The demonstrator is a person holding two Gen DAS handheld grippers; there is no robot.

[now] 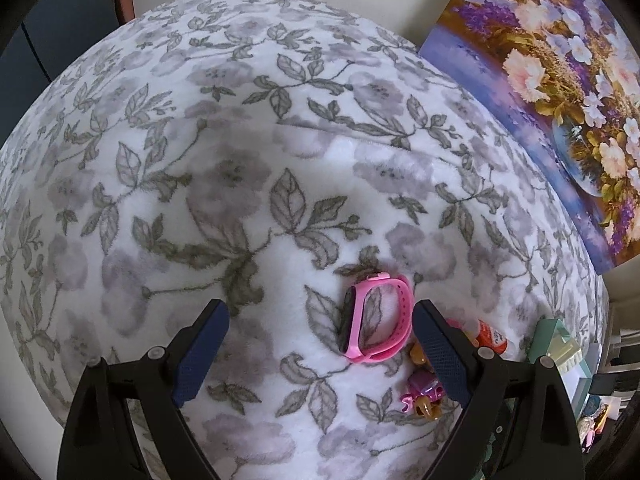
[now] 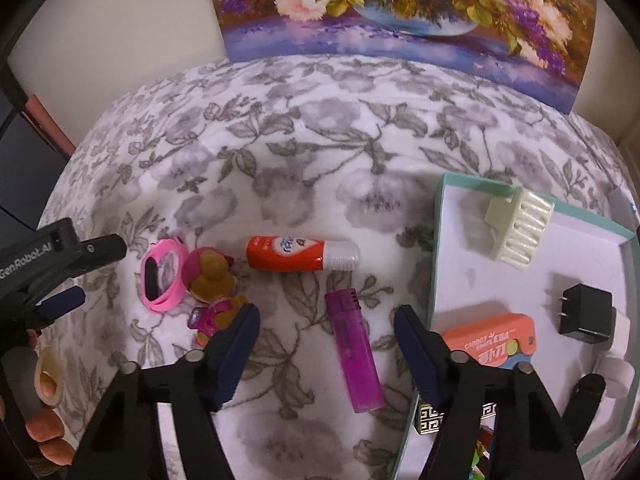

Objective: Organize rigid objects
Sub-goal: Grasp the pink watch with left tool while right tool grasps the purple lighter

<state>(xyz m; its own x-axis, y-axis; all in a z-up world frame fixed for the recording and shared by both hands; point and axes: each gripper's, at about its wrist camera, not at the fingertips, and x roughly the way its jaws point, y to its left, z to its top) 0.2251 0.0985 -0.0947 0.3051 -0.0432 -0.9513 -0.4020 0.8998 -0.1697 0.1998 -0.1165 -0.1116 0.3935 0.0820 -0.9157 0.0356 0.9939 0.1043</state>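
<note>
Covering the whole surface is a soft white blanket [image 2: 304,152] with grey leaves and flowers, and I take the teal box [image 2: 437,248] on it as the landmark. Nearest to the camera, just left of the box wall, the purple lighter [image 2: 354,352] lies flat on the blanket. The right gripper [image 2: 326,352] points down over it with the jaws partly open; the lighter is between the two blue pads, but they do not touch it. Inside the box lie an orange utility knife [image 2: 496,340], a black plug [image 2: 586,314] and a cream brush [image 2: 520,228]. Farther left of the box lies a red and white tube [image 2: 300,254], then a small toy dog [image 2: 212,280], then a pink wristband [image 1: 374,318]. The left gripper [image 1: 322,340] hangs over the wristband with the jaws wide open and holds nothing; the band is near the right pad, not touching. A hand [image 2: 44,412] of the person shows at the lower left edge. Behind the box, at the far side, a flower painting [image 2: 400,20] leans on a pale wall.
</note>
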